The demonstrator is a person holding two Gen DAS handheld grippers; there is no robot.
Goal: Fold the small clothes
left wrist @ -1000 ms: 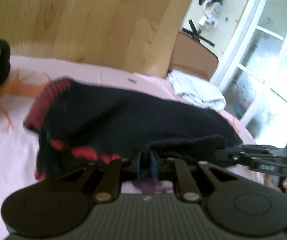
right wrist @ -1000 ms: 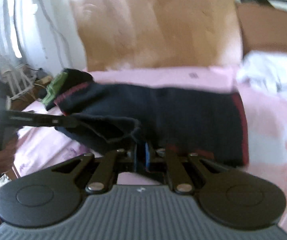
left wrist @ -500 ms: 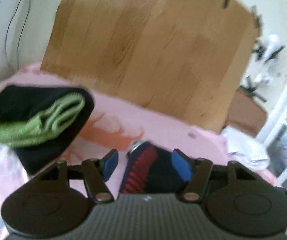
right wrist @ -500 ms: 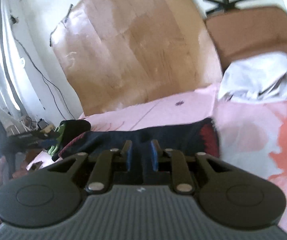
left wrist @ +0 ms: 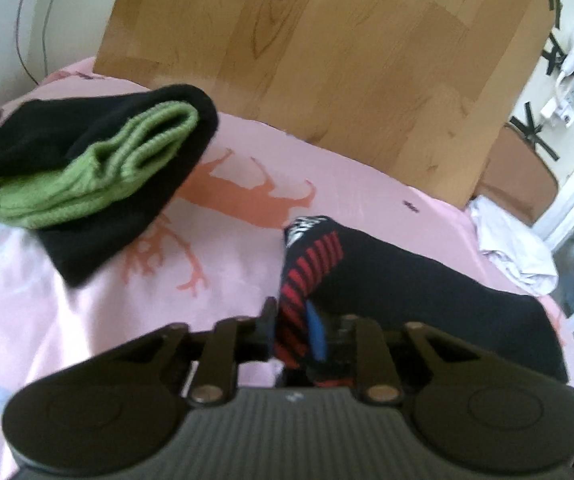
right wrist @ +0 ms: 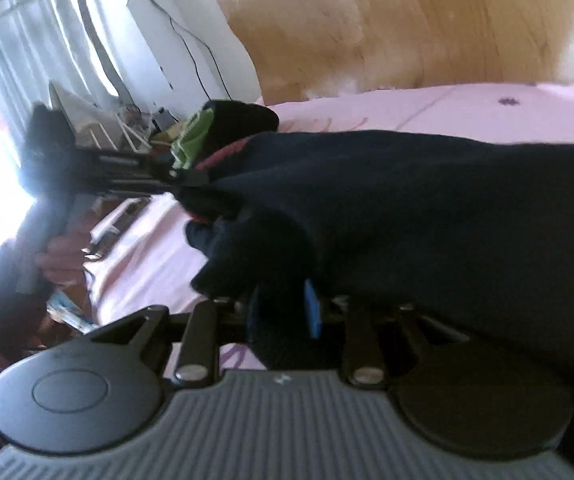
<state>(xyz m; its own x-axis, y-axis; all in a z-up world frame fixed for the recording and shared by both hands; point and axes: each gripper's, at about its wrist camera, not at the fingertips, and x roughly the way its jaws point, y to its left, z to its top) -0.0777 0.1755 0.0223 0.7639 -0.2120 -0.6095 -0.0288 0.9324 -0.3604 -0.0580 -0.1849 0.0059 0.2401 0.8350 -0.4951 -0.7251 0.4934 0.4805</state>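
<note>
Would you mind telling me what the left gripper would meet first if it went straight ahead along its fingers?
The left gripper already clamps the red-striped black sock; beyond it lies the pink bedsheet, then probably the wooden board, though depth is unclear.

Home bedroom. Bed with pink animal-print sheet (left wrist: 247, 240), wood-grain panel (left wrist: 327, 48) propped against the wall behind it like a headboard, crumpled white cloth (left wrist: 511, 248) at the bed edge, curtained window (right wrist: 11, 40) on one side, cluttered side surface (right wrist: 123, 128) with cables running up the wall.
</note>
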